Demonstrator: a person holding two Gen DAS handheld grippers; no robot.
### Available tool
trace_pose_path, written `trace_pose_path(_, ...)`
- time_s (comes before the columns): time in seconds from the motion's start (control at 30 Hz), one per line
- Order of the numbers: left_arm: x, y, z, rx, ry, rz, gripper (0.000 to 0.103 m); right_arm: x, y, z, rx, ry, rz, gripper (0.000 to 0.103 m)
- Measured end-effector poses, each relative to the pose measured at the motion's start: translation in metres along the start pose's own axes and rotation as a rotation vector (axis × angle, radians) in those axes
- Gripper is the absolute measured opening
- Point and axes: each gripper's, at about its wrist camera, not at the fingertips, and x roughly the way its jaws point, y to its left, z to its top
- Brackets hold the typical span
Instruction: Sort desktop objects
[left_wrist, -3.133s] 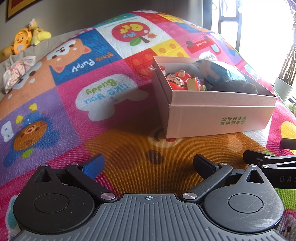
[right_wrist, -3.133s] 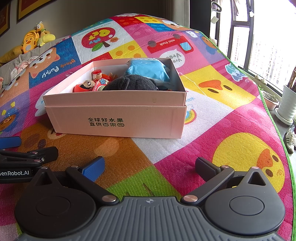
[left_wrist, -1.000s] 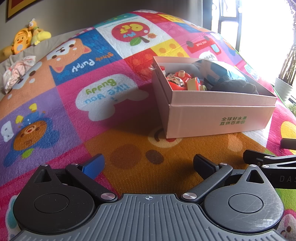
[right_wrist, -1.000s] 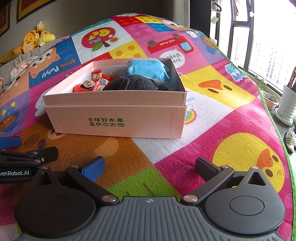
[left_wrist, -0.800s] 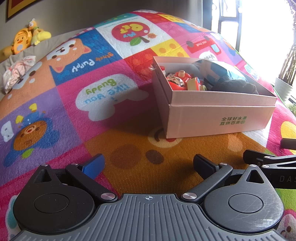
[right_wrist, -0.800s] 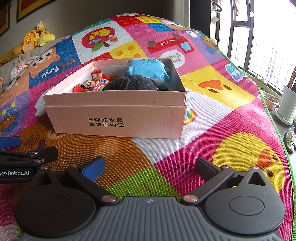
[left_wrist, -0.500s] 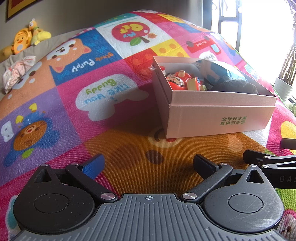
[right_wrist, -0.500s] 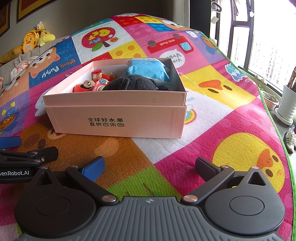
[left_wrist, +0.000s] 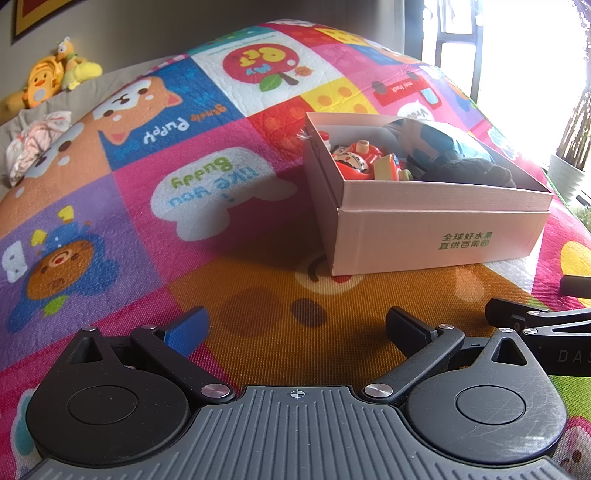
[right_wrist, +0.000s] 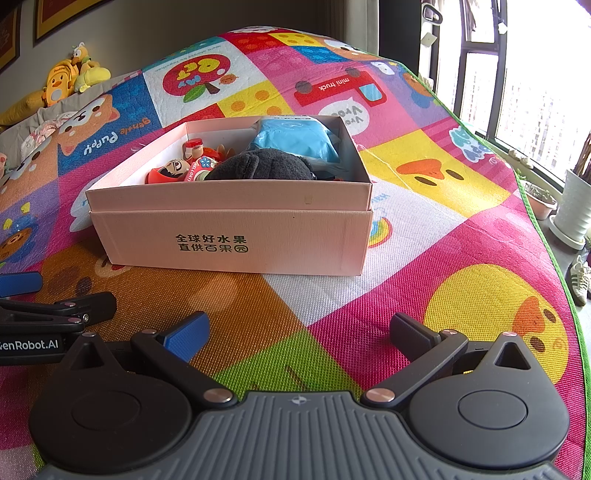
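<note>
Pink box (right_wrist: 236, 236) lying long axis crosswise, printed side facing both grippers. Left gripper (left_wrist: 295, 325) and right gripper (right_wrist: 299, 328) near that side, spread wide, empty.

Box (right_wrist: 229, 236) on mat (right_wrist: 424, 229), toys (right_wrist: 184, 168) inside.
</note>
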Motion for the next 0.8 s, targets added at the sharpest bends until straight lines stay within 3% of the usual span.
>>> trace_pose_path(0.8,0.0007,-0.0014,-0.0003,0.004,0.0,0.003,0.103,0.0003,-0.0009,0.0001,-0.002,0.0,-0.001,0.103)
